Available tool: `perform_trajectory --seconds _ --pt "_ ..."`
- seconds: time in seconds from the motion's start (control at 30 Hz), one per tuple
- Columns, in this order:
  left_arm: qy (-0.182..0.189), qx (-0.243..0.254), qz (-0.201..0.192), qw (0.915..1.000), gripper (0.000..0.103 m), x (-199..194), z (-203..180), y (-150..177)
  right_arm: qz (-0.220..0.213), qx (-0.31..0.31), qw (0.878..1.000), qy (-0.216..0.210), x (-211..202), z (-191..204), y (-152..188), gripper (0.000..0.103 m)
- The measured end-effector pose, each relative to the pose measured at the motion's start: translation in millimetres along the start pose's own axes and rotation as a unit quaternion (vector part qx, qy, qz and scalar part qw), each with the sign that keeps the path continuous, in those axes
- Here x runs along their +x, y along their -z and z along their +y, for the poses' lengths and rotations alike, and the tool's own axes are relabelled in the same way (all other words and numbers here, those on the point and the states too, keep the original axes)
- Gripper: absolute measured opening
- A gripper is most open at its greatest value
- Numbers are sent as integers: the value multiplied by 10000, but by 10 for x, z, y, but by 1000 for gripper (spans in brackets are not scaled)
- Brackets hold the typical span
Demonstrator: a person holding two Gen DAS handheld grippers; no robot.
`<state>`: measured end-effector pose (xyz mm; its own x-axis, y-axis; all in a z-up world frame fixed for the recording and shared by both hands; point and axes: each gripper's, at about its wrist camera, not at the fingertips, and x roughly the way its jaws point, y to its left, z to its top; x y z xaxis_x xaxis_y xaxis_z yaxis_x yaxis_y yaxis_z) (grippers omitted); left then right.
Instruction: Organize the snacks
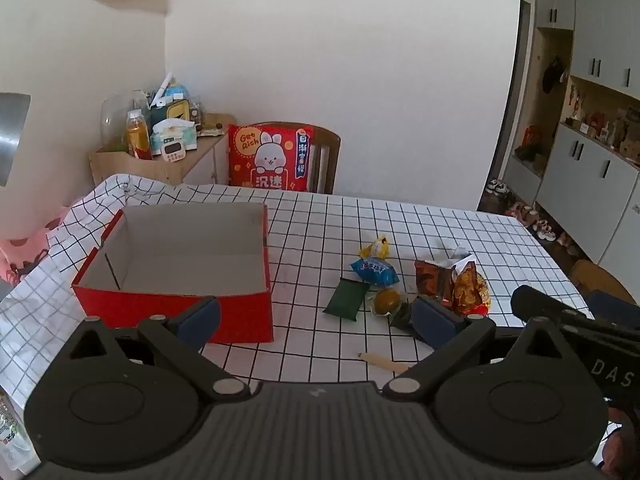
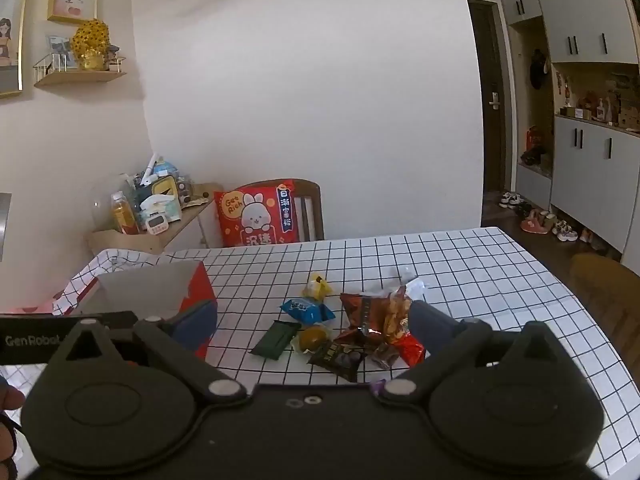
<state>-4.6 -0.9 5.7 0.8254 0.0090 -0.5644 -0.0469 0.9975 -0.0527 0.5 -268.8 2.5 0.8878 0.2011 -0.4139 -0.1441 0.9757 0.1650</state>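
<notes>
A red cardboard box (image 1: 176, 308) with a bare white inside stands on the left of the checked tablecloth (image 1: 320, 216). To its right lies a heap of snacks: a yellow packet (image 1: 376, 247), a blue packet (image 1: 375, 271), a dark green packet (image 1: 346, 300), a round brown snack (image 1: 386, 300) and red-orange bags (image 1: 460, 284). My left gripper (image 1: 318, 316) is open above the near table edge, with nothing between its fingers. In the right wrist view my right gripper (image 2: 312, 330) is open just short of the heap: green packet (image 2: 276, 339), blue packet (image 2: 307, 309), dark packet (image 2: 340, 360).
A small wooden stick (image 1: 382, 361) lies on the cloth near the front. Behind the table stands a chair with a red rabbit cushion (image 1: 270, 156). A side shelf (image 1: 160, 160) at the back left holds bottles and tissues. The other gripper's black body (image 1: 576, 324) shows at right.
</notes>
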Motion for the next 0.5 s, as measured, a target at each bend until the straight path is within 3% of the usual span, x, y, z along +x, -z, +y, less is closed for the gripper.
perform_trajectory --seconds 0.5 --pt "18 -31 19 10000 103 2 44 27 97 -57 9999 84 -5 61 28 103"
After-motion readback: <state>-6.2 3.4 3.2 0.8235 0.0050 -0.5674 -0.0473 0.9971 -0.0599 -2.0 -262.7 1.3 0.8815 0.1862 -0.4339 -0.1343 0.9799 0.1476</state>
